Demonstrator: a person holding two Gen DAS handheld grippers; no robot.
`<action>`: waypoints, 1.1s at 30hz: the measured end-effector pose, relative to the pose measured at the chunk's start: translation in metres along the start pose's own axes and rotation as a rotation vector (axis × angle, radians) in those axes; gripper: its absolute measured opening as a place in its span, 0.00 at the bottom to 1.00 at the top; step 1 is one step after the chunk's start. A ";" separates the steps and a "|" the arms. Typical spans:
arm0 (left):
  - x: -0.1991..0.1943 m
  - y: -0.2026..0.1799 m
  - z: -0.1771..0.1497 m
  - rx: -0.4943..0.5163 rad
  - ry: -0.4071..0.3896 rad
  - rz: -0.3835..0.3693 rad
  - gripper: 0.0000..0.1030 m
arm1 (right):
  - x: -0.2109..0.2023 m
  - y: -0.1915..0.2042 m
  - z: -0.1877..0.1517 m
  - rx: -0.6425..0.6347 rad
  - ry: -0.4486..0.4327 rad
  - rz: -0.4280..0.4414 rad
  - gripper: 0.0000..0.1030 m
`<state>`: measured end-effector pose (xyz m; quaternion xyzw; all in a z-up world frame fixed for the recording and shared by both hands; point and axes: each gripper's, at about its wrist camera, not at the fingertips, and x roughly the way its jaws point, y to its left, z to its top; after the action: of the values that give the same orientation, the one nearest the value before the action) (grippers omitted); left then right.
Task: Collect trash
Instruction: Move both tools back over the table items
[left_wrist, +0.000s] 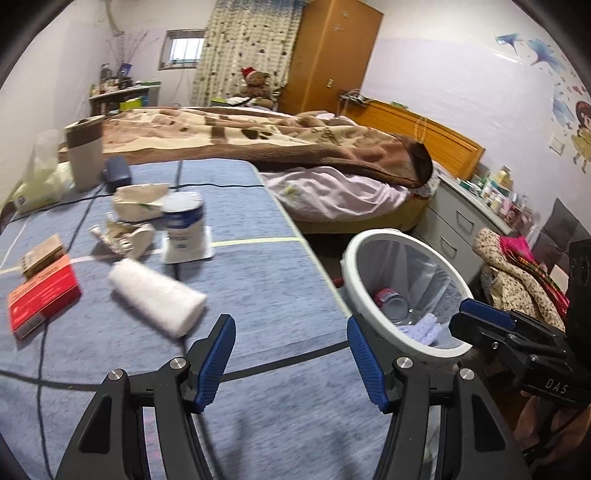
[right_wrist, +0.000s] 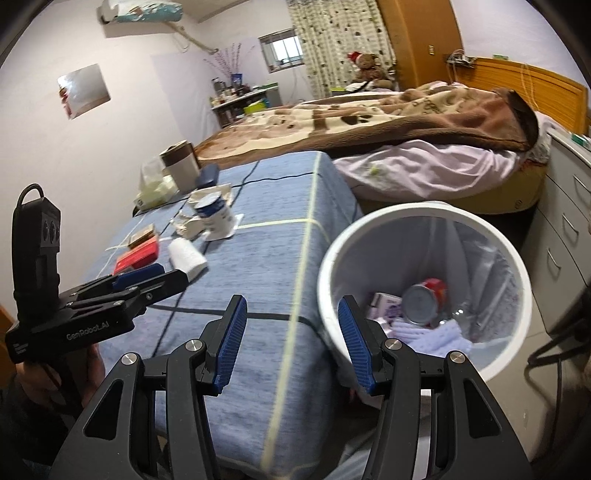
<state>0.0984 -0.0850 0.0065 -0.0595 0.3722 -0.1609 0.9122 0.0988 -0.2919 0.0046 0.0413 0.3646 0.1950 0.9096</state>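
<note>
a table under a blue cloth (left_wrist: 266, 280) fills the lower left of both views, a bed with a brown blanket (left_wrist: 258, 136) behind it. a white paper roll (left_wrist: 157, 295), red box (left_wrist: 42, 299) and can (left_wrist: 183, 221) lie on the cloth. the white trash bin (right_wrist: 332, 258) sits at lower right. left gripper (left_wrist: 291, 363) and right gripper (right_wrist: 291, 343) are spread, empty.

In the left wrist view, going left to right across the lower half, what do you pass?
Red box → white roll → left gripper → bin → right gripper.
</note>
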 end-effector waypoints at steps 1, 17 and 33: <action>-0.003 0.004 -0.001 -0.004 -0.004 0.007 0.61 | 0.001 0.003 0.001 -0.007 0.002 0.006 0.52; -0.039 0.056 -0.013 -0.047 -0.039 0.133 0.61 | 0.014 0.048 0.009 -0.092 0.029 0.065 0.52; -0.055 0.121 -0.001 -0.097 -0.064 0.212 0.61 | 0.041 0.084 0.034 -0.171 0.031 0.053 0.55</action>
<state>0.0909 0.0472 0.0144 -0.0689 0.3542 -0.0434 0.9316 0.1220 -0.1959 0.0214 -0.0298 0.3595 0.2501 0.8985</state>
